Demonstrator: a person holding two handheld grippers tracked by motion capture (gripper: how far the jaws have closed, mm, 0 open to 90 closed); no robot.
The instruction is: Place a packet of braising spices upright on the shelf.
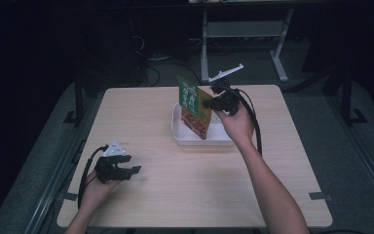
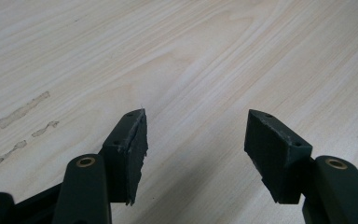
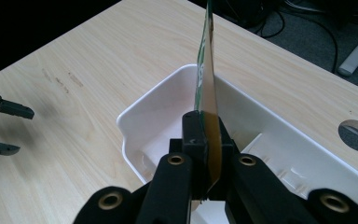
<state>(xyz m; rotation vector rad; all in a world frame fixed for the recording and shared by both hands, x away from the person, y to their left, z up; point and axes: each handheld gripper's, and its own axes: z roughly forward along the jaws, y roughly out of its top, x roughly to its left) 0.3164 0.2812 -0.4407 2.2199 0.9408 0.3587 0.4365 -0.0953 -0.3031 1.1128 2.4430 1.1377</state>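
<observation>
Flat packet (image 1: 194, 106) stands upright over the white tray (image 1: 177, 134), pinched at one edge by the closed right claw (image 1: 209, 103); it may swing or slip, while left claw (image 1: 131, 165) idles open above the tabletop (image 1: 185, 190).

The green and red packet (image 1: 193, 106) carries print; none of it is legible.

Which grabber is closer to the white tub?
The right one. The right gripper hangs right over the white tub, pinching a flat green and orange packet above it. The left gripper sits open, far off near the table's near-left edge.
</observation>
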